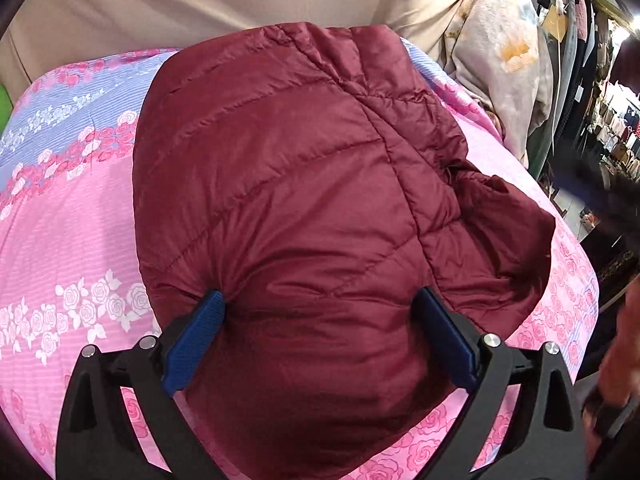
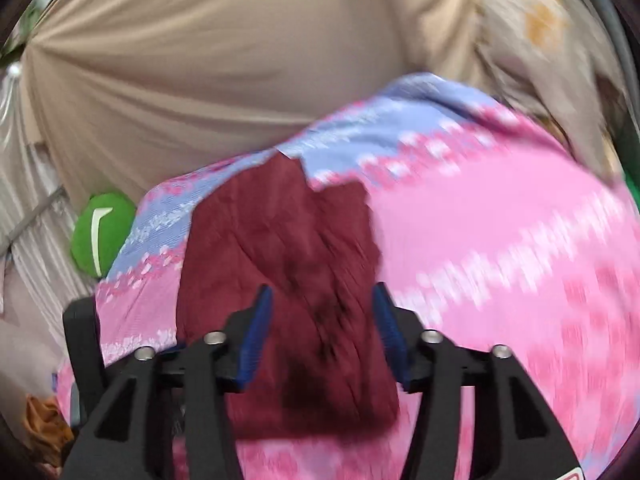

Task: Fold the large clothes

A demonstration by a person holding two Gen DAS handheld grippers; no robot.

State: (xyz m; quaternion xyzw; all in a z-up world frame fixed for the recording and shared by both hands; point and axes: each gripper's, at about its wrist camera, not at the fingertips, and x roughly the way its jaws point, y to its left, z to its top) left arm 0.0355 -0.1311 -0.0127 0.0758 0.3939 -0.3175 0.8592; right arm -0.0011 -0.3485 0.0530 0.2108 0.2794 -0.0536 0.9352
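Observation:
A maroon quilted puffer jacket [image 1: 300, 160] lies folded into a bulky bundle on a pink and lilac floral bedspread [image 1: 72, 240]. My left gripper [image 1: 320, 294] stands wide open over the jacket's near end. Its blue fingertips [image 1: 214, 304] dent the puffy fabric on either side. In the blurred right wrist view, the jacket [image 2: 280, 220] shows as a narrower maroon strip. My right gripper [image 2: 322, 289] hovers open above the strip's near part, with fabric between and under the blue pads [image 2: 258, 332], which do not pinch it.
A beige curtain [image 1: 200, 0] hangs behind the bed. A cream floral blanket [image 1: 508, 52] is heaped at the far right corner, with hanging clothes [image 1: 616, 120] beyond it. A green cushion [image 2: 104, 232] sits off the bed's left edge. A hand [image 1: 624, 352] shows at the right.

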